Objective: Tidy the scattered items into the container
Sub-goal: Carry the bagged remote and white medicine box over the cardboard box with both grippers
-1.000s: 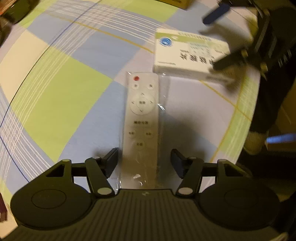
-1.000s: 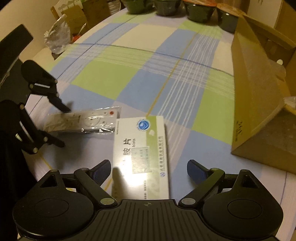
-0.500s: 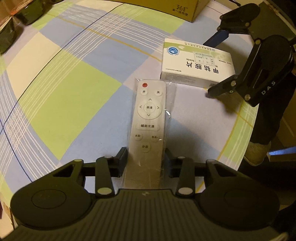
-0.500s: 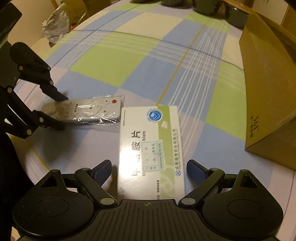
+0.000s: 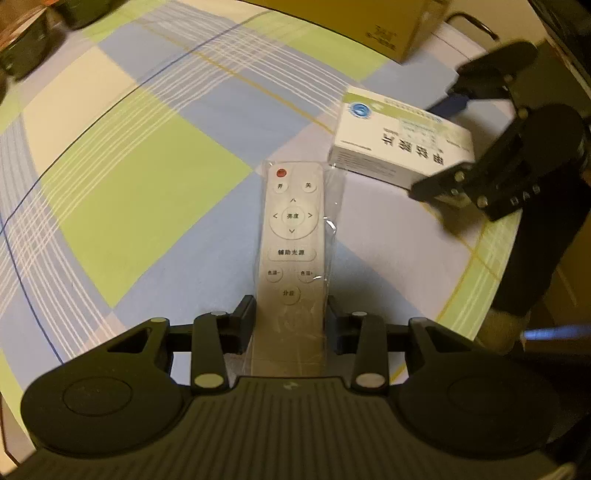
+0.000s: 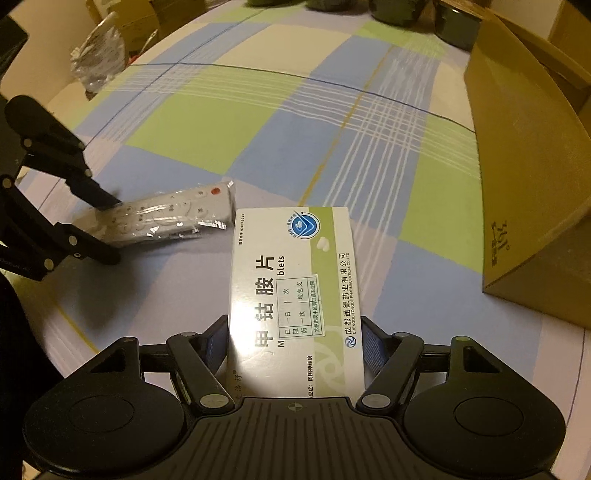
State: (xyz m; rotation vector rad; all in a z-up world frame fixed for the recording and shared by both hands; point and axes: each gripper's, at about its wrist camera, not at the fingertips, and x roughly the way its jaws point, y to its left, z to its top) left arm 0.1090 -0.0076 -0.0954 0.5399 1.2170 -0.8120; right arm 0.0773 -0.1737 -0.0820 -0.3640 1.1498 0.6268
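Observation:
A white remote (image 5: 291,236) in a clear plastic sleeve lies on the checked tablecloth (image 5: 147,192). My left gripper (image 5: 291,314) is shut on its near end, both fingers against its sides. A white and green medicine box (image 6: 295,288) lies just right of the remote (image 6: 166,218). My right gripper (image 6: 294,343) is shut on the box's near end, its blue pads pressed to both long sides. From the left wrist view the medicine box (image 5: 399,147) shows with the right gripper's fingers (image 5: 439,188) around it. A brown cardboard box (image 6: 528,184) stands to the right.
Dark bowls (image 6: 399,9) line the table's far edge. A crumpled plastic bag (image 6: 99,59) sits at the far left edge. The cardboard box (image 5: 369,22) rises beyond the medicine box in the left wrist view. The table's right edge (image 5: 491,258) curves close by.
Both grippers have shut: the left closed onto the remote's near end, the right moved forward and closed onto the medicine box.

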